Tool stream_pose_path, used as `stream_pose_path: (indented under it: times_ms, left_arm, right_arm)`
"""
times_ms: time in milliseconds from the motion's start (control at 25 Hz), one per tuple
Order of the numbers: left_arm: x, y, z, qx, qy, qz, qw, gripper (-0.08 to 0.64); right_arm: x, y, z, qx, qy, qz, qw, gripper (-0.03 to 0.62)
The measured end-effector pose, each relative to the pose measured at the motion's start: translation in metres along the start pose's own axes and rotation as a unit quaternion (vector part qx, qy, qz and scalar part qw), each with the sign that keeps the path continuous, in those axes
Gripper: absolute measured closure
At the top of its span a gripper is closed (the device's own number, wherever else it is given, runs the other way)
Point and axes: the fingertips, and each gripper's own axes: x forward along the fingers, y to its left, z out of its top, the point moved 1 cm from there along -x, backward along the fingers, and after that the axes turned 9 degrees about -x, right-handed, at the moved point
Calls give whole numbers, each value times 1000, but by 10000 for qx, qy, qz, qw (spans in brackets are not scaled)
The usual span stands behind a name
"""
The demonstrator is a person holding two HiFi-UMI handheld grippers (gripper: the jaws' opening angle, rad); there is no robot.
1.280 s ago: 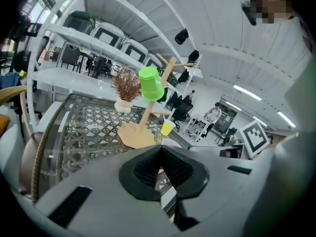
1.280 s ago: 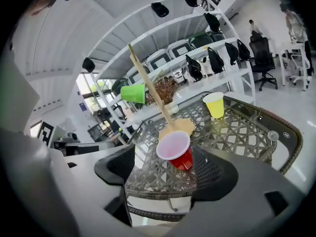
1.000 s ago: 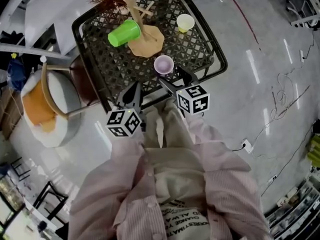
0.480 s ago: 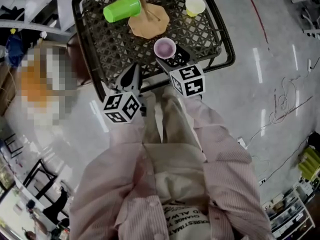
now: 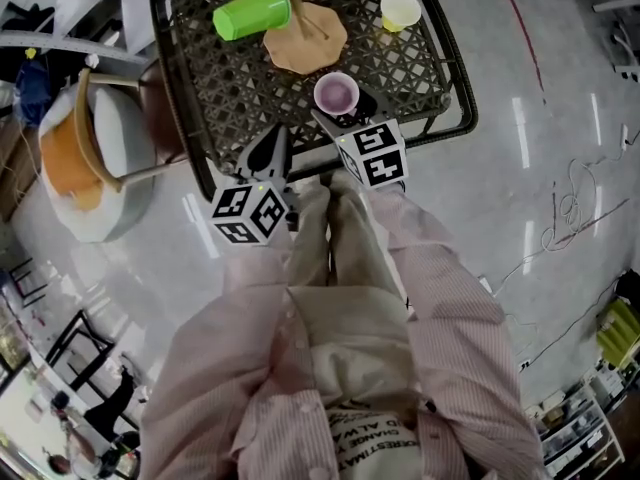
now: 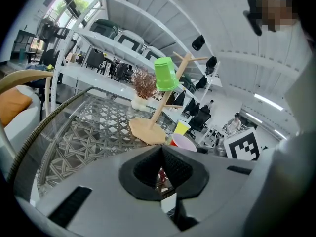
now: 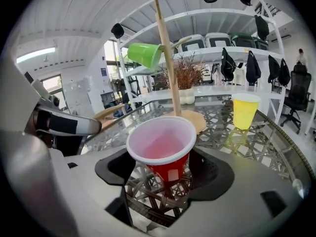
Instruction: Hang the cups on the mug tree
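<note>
A red cup [image 5: 336,93] stands upright on the black lattice surface [image 5: 220,98], near its front edge and at about 6 o'clock from the wooden base of the mug tree [image 5: 305,43]. The right gripper [image 7: 165,177] is at this cup. Its fingers [image 7: 111,169] are spread wide with the cup's lower part between them, and a gap shows on each side, so they are not pressed on it. The left gripper [image 6: 162,151] sits at about 7 o'clock from the red cup, over the front edge of the surface. Its fingers [image 6: 143,169] are closed together with nothing between them. A green cup [image 5: 252,11] hangs tilted on one arm of the tree, off the surface, at about 10 o'clock from the base. A yellow cup [image 5: 400,10] stands upright on the surface at about 2 o'clock from the red cup, well apart from the tree. Beside the surface, at 9 o'clock in the head view, is a chair [image 5: 100,158] with an orange cushion.
</note>
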Motion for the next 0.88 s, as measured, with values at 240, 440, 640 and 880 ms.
stream_pose_path:
  times_ms: [240,440,640,880]
  left_arm:
    - [1,-3,3,35,43,-74,10000,561]
    - [-2,-11,9,96,39,-175,9998,561]
    - [-8,-27,15,155,-9,-284,9995,561]
    - [-20,-47,25,269,-169,-360,9988,561]
  right_arm:
    - [-1,1,3,62,47,11,10000,291]
    - [-13,0,11,188,22,-59,9998,293]
    - [-31,-2,20,261,4,-191,9995,293]
    - [-54,-9,41,333,-125,-334,9988,293]
